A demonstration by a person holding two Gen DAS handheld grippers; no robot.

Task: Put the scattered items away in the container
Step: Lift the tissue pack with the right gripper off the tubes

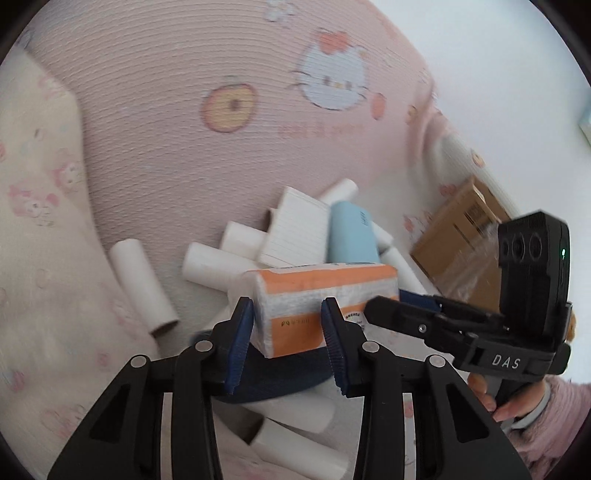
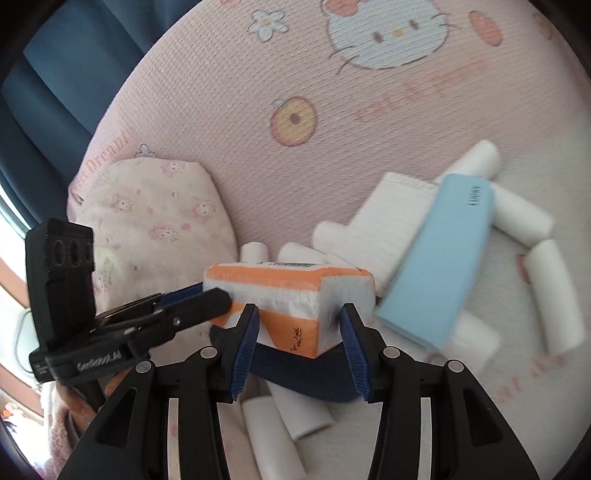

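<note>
We grip one tissue pack (image 1: 317, 295) with both grippers. Our left gripper (image 1: 288, 343) and right gripper (image 2: 299, 347) are each half closed, clamping opposite ends. Paper tubes (image 2: 554, 295) lie beyond.

The cardboard box (image 1: 458, 236) is partly hidden behind the right gripper (image 1: 384, 306) and blurred. The blue band (image 2: 306, 373) beneath the tissue pack (image 2: 288, 291) shows only in part, and white tubes (image 2: 273, 432) run under the fingers.

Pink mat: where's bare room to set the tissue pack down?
Free: the pink mat beyond the pile, between the floral pillow and the cat print. Crowded: white tubes, notepad, blue box around the tissue pack.
</note>
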